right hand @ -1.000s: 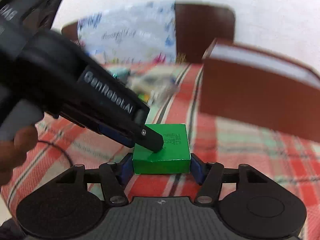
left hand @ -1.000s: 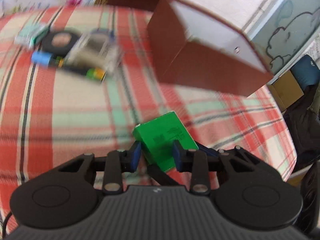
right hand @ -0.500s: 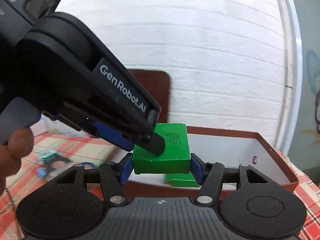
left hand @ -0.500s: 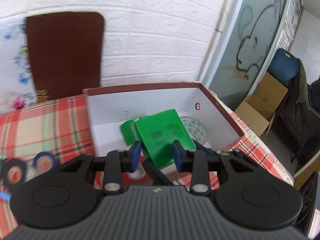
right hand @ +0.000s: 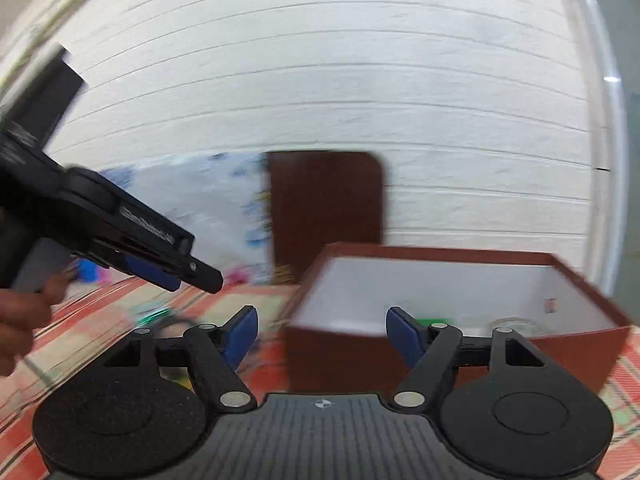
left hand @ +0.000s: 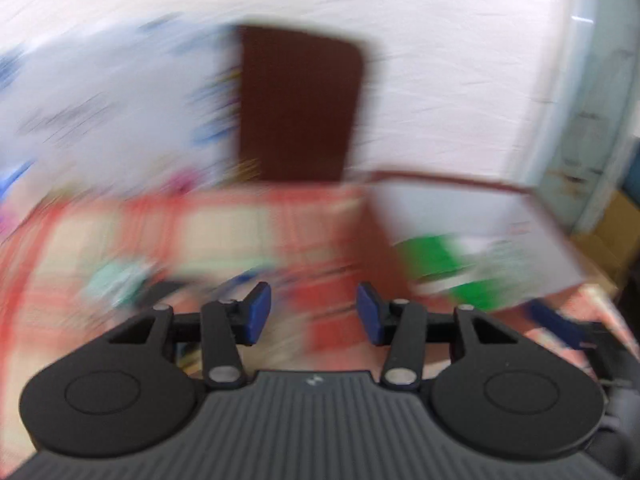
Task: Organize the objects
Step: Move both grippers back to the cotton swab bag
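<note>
The brown box (right hand: 460,344) with a white inside stands on the checked tablecloth, just ahead and right of my right gripper (right hand: 322,334), which is open and empty. Green boxes (left hand: 436,256) lie inside the brown box (left hand: 472,216), blurred, at the right of the left wrist view. My left gripper (left hand: 314,310) is open and empty over the cloth, left of the box. It also shows from the side in the right wrist view (right hand: 176,274), held in a hand at the left.
A brown chair back (right hand: 326,204) stands behind the table against the white brick wall. Small blurred items (left hand: 116,276) lie on the red checked cloth (left hand: 224,232) to the left. A cardboard carton (left hand: 612,236) sits on the floor at far right.
Both grippers have opened and let go of the green box, which now lies in the brown box. Both have pulled back and swung left; the left view is blurred by motion.
</note>
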A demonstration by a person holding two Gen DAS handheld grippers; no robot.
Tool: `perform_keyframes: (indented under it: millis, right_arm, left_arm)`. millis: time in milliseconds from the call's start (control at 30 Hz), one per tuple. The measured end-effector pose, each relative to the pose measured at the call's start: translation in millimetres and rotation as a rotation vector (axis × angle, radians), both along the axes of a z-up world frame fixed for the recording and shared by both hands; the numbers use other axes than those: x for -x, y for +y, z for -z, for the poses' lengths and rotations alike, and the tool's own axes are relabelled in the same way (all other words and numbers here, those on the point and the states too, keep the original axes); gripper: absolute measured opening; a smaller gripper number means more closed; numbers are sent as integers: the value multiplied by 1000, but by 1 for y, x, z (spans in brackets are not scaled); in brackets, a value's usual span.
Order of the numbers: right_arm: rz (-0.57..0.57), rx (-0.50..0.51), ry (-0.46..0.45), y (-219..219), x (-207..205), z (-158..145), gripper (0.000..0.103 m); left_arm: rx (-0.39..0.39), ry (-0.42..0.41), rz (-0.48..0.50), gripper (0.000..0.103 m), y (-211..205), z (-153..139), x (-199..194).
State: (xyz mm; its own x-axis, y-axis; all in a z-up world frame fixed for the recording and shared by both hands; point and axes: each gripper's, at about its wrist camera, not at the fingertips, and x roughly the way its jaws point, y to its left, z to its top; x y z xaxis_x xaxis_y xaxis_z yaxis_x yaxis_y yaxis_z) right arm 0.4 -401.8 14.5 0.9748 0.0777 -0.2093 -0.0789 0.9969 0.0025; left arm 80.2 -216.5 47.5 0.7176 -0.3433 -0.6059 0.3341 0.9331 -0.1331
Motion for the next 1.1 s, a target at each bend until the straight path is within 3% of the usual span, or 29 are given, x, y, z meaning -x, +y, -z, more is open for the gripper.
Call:
perform_keyframes:
  millis: [100,200,233,300,333,400,433,533,600,633,667,933,1100]
  right_arm:
    - [-159,60,97,47,-4,7,69]
    - [-238,89,183,79,-24,13,66]
    - [-238,98,201,86,-33,18,66]
    - [-219,88,238,93,-62,20,67]
    - [-188,70,262,90,-79,23,70]
    - [-109,22,313,88,-115,28,75]
    - [-79,8,341,87,-128,32,83]
    - [-42,-25,484,79,-160,59,80]
    - [-41,-7,456,81,-146,58,53]
    - [-50,11,450,83,-136,56,32]
    - [-56,12,450,83,-125,54,25]
    - [-118,68,416,86,-21,56,22]
    - [-150,82,395,90,-2,46,37]
  left_arm:
    - [-132,56,-198,48,60,38,-4]
    - [-204,72,-316,49,111,73,-1]
    - [-207,96,-349,56,130,85,1]
    - [-94,24,-345,60,159,95,14]
    - [-76,-14,-334,60,165,100,21]
    - [-95,-74,-331,61,161,106,29]
    - [-124,-84,-331,63,155,105,29]
    - [-127,-93,-330,65,153,105,26]
    - [-94,-88,-331,65,158,105,25]
    - [-90,-89,-331,65,158,106,24]
    - [-94,-91,-330,65,157,108,26]
    - [-121,-97,-327,66,155,108,27]
    - [-129,-97,-334,69,154,108,28]
